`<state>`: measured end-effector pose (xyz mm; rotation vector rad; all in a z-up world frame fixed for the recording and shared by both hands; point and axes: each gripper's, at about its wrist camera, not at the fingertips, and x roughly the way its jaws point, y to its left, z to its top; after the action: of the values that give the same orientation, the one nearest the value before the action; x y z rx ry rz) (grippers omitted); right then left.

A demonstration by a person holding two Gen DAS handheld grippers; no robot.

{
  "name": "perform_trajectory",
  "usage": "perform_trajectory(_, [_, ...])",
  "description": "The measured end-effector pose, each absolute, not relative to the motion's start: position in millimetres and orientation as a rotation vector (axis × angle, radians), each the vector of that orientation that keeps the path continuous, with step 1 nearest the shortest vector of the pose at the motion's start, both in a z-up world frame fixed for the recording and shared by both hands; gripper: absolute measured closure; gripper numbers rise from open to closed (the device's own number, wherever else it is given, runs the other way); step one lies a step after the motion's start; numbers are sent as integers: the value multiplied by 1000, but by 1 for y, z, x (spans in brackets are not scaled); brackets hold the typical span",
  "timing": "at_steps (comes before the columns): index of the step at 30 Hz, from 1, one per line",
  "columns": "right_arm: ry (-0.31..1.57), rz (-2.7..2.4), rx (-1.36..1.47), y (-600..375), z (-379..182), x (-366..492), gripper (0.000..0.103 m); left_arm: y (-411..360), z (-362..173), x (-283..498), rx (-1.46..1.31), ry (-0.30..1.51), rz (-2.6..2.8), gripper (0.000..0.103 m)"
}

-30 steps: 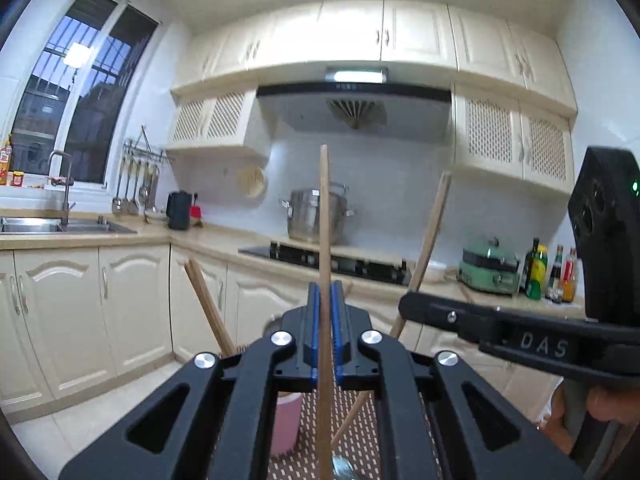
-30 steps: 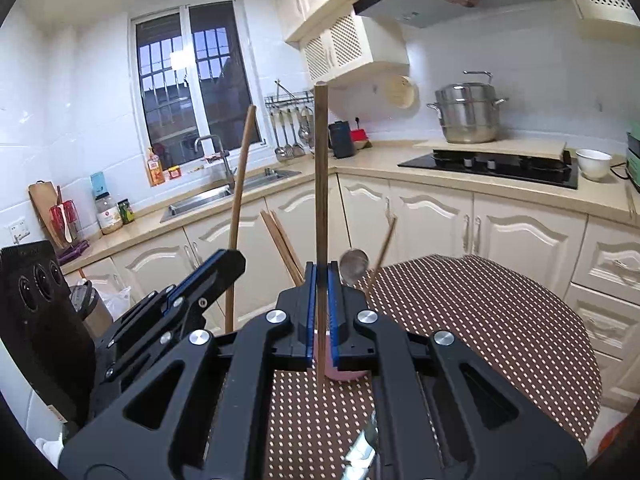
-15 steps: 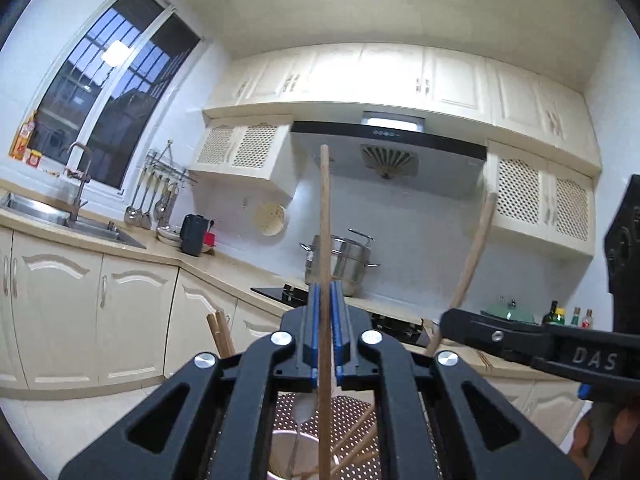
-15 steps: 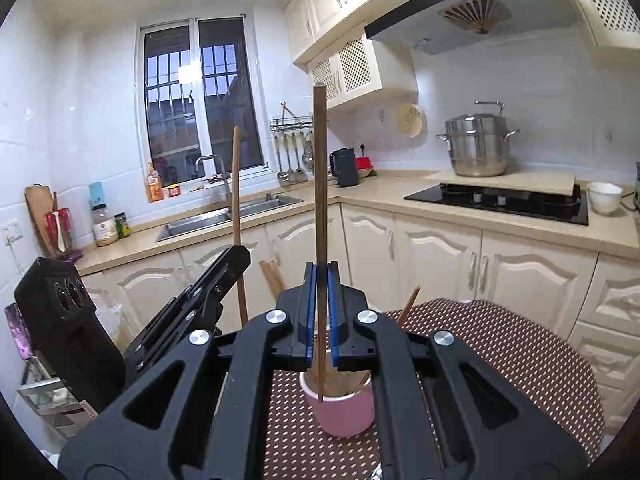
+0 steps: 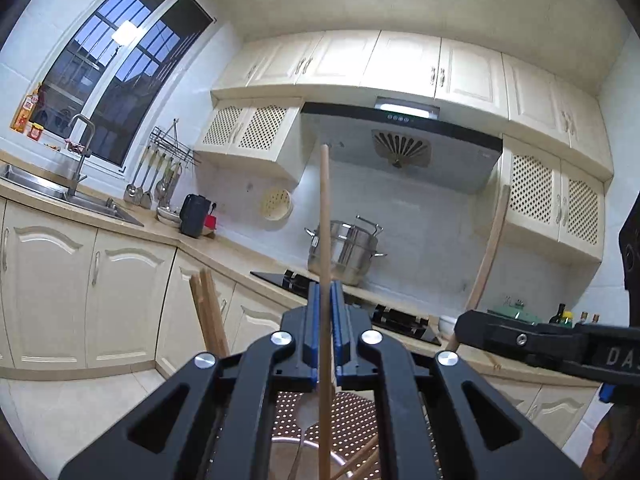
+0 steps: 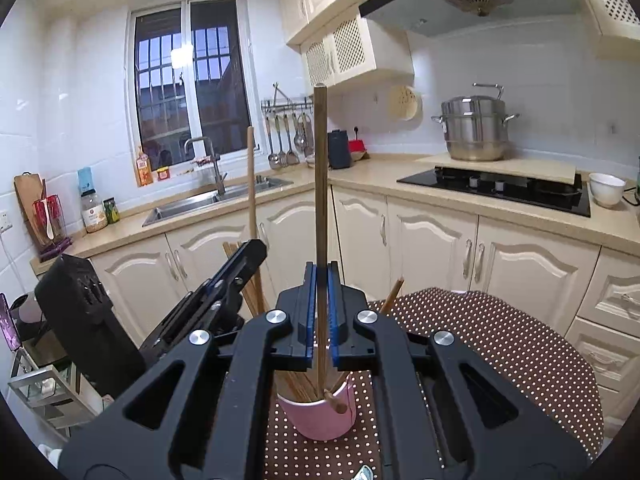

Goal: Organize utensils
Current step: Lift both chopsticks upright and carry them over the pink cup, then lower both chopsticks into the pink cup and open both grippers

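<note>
My right gripper (image 6: 321, 312) is shut on a dark wooden chopstick (image 6: 320, 184) held upright, its lower end inside the pink cup (image 6: 320, 420). The cup stands on the brown dotted tablecloth (image 6: 500, 344) and holds several chopsticks. My left gripper (image 5: 325, 320) is shut on a lighter chopstick (image 5: 325, 232), also upright, directly above the cup's rim (image 5: 288, 442). In the right wrist view the left gripper (image 6: 256, 250) sits just left of the cup with its chopstick (image 6: 251, 184). The right gripper (image 5: 466, 328) shows at the right of the left wrist view.
Cream cabinets and a counter wrap around behind the table, with a sink (image 6: 216, 200), a black hob (image 6: 496, 188), a steel pot (image 6: 474, 128) and a white bowl (image 6: 606, 188). A metal utensil (image 6: 362, 472) lies at the table's near edge.
Both grippers came in toward the pink cup with their chopsticks. The cup is now right under them, and the dark chopstick's lower end has gone into it.
</note>
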<state>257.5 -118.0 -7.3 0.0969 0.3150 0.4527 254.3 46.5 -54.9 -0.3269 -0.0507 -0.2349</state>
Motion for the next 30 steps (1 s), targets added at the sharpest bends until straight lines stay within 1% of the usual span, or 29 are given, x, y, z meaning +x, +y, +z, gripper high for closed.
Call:
perform_trajectory(7, [348,466,91,-115,-15,264,97,45,-78,261,-305,20,-246,97])
perform_trajectory(13, [377,468,88,-110,-21,266,97,53,-83,254,-305,25,-233,97])
perform_trajectory(20, [396,478,123,-117,-22,269,97,62,-63,256,-365,-63,-243,97])
perform_trajectory(30, [415,502,138,-118,-30,277,97,52,-69,276,-323,-79,-200,97])
